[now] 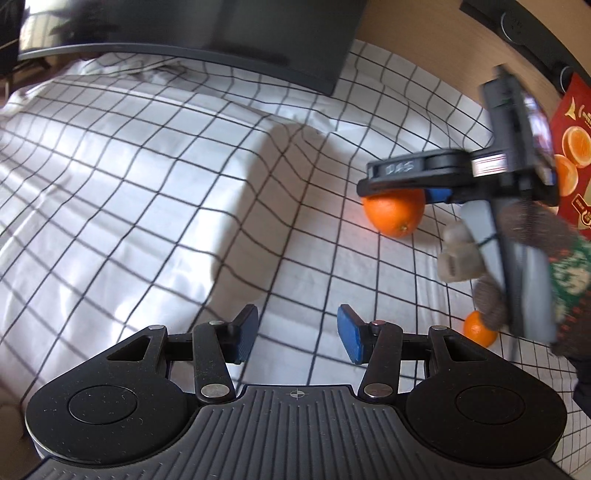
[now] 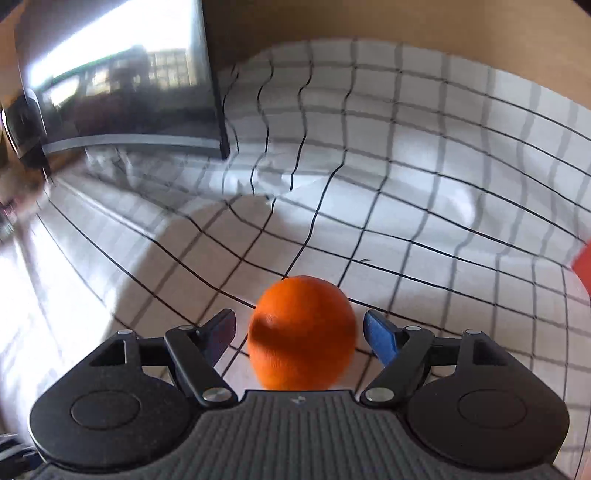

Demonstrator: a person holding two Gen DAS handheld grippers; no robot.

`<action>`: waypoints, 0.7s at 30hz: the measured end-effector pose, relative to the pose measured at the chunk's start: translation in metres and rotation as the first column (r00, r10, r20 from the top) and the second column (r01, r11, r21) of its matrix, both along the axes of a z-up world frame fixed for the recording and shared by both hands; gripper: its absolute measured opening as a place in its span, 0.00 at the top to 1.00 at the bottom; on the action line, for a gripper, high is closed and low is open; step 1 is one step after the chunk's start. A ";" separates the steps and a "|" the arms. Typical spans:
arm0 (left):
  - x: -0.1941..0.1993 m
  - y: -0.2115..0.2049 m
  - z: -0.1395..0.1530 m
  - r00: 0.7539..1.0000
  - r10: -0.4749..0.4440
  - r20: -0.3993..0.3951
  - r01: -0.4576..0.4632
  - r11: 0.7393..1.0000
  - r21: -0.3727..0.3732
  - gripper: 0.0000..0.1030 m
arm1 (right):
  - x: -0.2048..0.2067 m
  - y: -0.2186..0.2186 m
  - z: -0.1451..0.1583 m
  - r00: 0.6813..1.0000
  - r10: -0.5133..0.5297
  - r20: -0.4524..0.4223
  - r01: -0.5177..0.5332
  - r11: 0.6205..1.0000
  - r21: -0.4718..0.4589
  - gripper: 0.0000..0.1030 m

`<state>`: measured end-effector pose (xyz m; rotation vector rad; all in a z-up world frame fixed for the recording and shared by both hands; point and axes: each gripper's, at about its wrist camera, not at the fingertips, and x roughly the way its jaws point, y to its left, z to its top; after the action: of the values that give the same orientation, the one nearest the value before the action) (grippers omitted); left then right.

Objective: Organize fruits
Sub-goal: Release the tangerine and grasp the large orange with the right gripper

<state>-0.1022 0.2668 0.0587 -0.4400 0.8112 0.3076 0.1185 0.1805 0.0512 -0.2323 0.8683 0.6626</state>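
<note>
An orange [image 2: 302,332] sits between the blue pads of my right gripper [image 2: 300,334]; the jaws are open with gaps on both sides of it. In the left wrist view the same orange [image 1: 394,211] lies on the checked cloth under the right gripper [image 1: 399,188], held by a gloved hand. A smaller orange [image 1: 477,328] lies on the cloth at the right, partly behind the hand. My left gripper [image 1: 297,338] is open and empty above the cloth.
A white cloth with a black grid [image 1: 155,192] covers the surface. A dark monitor [image 1: 207,33] stands at the back. A red carton with orange pictures [image 1: 576,147] stands at the right edge.
</note>
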 end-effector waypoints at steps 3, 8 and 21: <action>-0.007 0.001 -0.001 1.000 0.019 -0.005 -0.019 1.000 -0.005 0.49 | 0.000 0.012 -0.013 1.000 0.020 0.023 -0.019 0.998 -0.063 0.24; -0.007 0.001 -0.008 1.000 0.013 -0.017 -0.014 1.000 -0.023 0.49 | -0.001 0.005 -0.024 0.999 0.033 0.002 -0.033 0.996 -0.089 0.32; 0.048 -0.087 -0.001 0.900 -0.429 0.078 0.425 0.903 0.068 0.49 | -0.059 -0.141 0.051 0.996 -0.037 0.087 0.033 0.998 0.046 0.33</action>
<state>-0.0542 0.1795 0.0581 -0.2169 0.7866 -0.1020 0.0596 0.0398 0.1017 -0.2041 0.7710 0.6342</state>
